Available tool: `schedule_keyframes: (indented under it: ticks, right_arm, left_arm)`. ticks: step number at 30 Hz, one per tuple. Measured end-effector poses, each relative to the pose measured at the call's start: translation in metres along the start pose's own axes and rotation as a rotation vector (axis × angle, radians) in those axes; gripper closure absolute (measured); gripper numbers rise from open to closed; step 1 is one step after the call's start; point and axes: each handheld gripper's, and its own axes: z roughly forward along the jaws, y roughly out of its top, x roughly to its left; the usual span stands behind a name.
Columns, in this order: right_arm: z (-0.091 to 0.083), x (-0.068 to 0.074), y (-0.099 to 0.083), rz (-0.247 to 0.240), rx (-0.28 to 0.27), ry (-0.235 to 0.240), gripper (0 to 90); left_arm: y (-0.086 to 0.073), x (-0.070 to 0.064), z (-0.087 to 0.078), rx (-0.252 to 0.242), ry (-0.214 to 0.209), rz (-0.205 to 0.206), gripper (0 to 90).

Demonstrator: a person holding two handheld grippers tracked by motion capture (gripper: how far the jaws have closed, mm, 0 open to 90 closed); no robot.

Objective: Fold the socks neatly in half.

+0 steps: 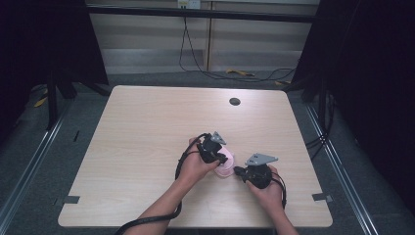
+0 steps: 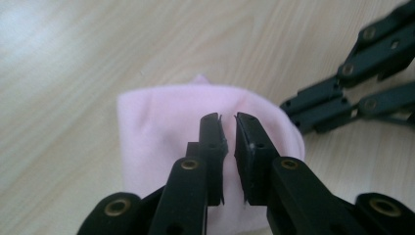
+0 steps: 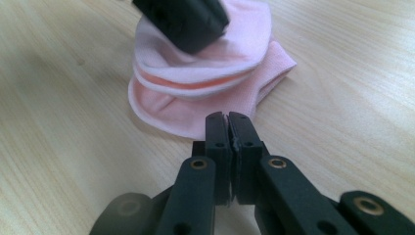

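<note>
- I see a folded pink sock [image 1: 226, 165] lying on the wooden surface [image 1: 147, 127], toward my near side and a little right of the middle, between my two tools.
- My left hand-held gripper [image 2: 227, 122] sits over the sock from above. Its jaws stand a narrow slit apart and I cannot make out any cloth caught between them, so I judge it presses or hovers rather than pinches.
- My right hand-held gripper [image 3: 227, 120] lies low at the sock's edge with its jaws pressed together, and no cloth is between them; the tips are just short of the hem.
- In the right gripper view the sock [image 3: 205, 83] shows as stacked layers, the top ones curling up.
- Risk: if I lift the left tool without a real grip, the layers may spring open and the fold will be lost.
- Risk: pushing in with the closed right tool could shove the whole sock along the smooth surface, or bunch the bottom layer, instead of sliding under it.
- Risk: the two tools are near each other, so a hasty close could knock them together.
</note>
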Motion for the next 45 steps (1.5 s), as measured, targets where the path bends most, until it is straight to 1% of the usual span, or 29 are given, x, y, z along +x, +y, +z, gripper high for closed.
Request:
schedule_keyframes:
  ticks: [1, 3, 6, 8, 9, 10, 12, 16, 18, 20, 21, 22, 28, 30, 32, 33, 34, 36, 37, 38, 39, 40, 41, 42, 43, 44, 45]
  right_arm:
    - [0.0, 0.0, 0.0, 0.0, 0.0, 0.0, 88.2]
    - [0.0, 0.0, 0.0, 0.001, 0.0, 0.0, 88.2]
    - [0.0, 0.0, 0.0, -0.001, 0.0, -0.001, 88.2]
    - [0.0, 0.0, 0.0, -0.002, 0.001, -0.002, 88.2]
    - [0.0, 0.0, 0.0, -0.002, 0.0, -0.002, 88.2]
    - [0.0, 0.0, 0.0, -0.001, 0.0, -0.001, 88.2]
    - [0.0, 0.0, 0.0, 0.0, 0.0, 0.0, 88.2]
    - [0.0, 0.0, 0.0, 0.0, 0.0, -0.001, 88.2]
    - [0.0, 0.0, 0.0, 0.0, 0.0, -0.001, 88.2]
    - [0.0, 0.0, 0.0, -0.001, 0.0, -0.002, 88.2]
    - [0.0, 0.0, 0.0, -0.001, 0.0, -0.001, 88.2]
    - [0.0, 0.0, 0.0, -0.001, 0.0, -0.001, 88.2]
    - [0.0, 0.0, 0.0, 0.003, 0.0, -0.002, 88.2]
    - [0.0, 0.0, 0.0, 0.001, 0.0, -0.002, 88.2]
    - [0.0, 0.0, 0.0, 0.001, -0.001, -0.002, 88.2]
    - [0.0, 0.0, 0.0, 0.0, -0.001, -0.002, 88.2]
    - [0.0, 0.0, 0.0, 0.0, -0.001, -0.003, 88.2]
    - [0.0, 0.0, 0.0, -0.002, -0.001, -0.003, 88.2]
    - [0.0, 0.0, 0.0, -0.002, -0.001, -0.004, 88.2]
    - [0.0, 0.0, 0.0, -0.002, -0.001, -0.004, 88.2]
    - [0.0, 0.0, 0.0, -0.001, -0.001, -0.004, 88.2]
    - [0.0, 0.0, 0.0, -0.001, -0.001, -0.004, 88.2]
    - [0.0, 0.0, 0.0, 0.0, -0.001, -0.003, 88.1]
    - [0.0, 0.0, 0.0, 0.001, -0.001, -0.002, 88.1]
    - [0.0, 0.0, 0.0, 0.001, -0.001, -0.003, 87.9]
    - [0.0, 0.0, 0.0, 0.001, -0.001, -0.004, 87.7]
    - [0.0, 0.0, 0.0, 0.002, -0.001, -0.005, 87.4]
  left_arm:
    - [-0.001, -0.001, 0.002, -0.003, -0.001, 0.001, 82.0]
    - [-0.004, -0.002, 0.007, 0.01, 0.008, 0.017, 79.9]
    - [-0.007, -0.003, 0.011, 0.004, 0.014, 0.045, 76.2]
    - [-0.007, -0.004, 0.011, -0.004, 0.019, 0.043, 74.8]
    - [-0.007, -0.006, 0.011, -0.004, 0.025, 0.054, 74.8]
    - [-0.008, -0.009, 0.011, 0.005, 0.029, 0.078, 70.6]
    - [-0.008, -0.011, 0.011, 0.002, 0.027, 0.078, 66.3]
    - [-0.009, -0.014, 0.012, -0.004, 0.031, 0.079, 62.6]
    - [-0.01, -0.015, 0.012, -0.005, 0.031, 0.088, 61.7]
    - [-0.009, -0.015, 0.012, -0.005, 0.03, 0.083, 59.1]
    - [-0.009, -0.017, 0.013, -0.013, 0.029, 0.07, 56.5]
    - [-0.008, -0.017, 0.012, 0.006, 0.025, 0.088, 54.8]
    - [-0.007, -0.018, 0.013, 0.004, 0.032, 0.094, 50.3]
    - [-0.009, -0.019, 0.013, -0.013, 0.023, 0.072, 44.0]
    - [-0.009, -0.019, 0.013, -0.014, 0.02, 0.07, 36.8]
    - [-0.009, -0.021, 0.014, -0.001, 0.016, 0.072, 36.8]
    - [-0.009, -0.023, 0.015, 0.008, 0.027, 0.095, 29.8]
    - [-0.009, -0.024, 0.015, 0.0, 0.023, 0.082, 29.4]
    - [-0.009, -0.024, 0.014, 0.003, 0.017, 0.082, 29.1]
    - [-0.008, -0.025, 0.013, -0.011, 0.011, 0.067, 28.9]
    - [-0.007, -0.024, 0.01, -0.007, 0.006, 0.086, 28.8]
    - [-0.007, -0.024, 0.01, -0.007, 0.006, 0.086, 28.3]
    - [-0.005, -0.024, 0.004, -0.021, 0.001, 0.086, 28.2]
    - [-0.004, -0.025, 0.001, -0.042, -0.002, 0.073, 28.2]
    - [-0.003, -0.023, -0.003, -0.053, -0.003, 0.072, 28.1]
    - [-0.002, -0.022, -0.009, -0.07, 0.012, 0.067, 27.9]
    - [-0.001, -0.021, -0.012, -0.077, 0.028, 0.073, 27.9]
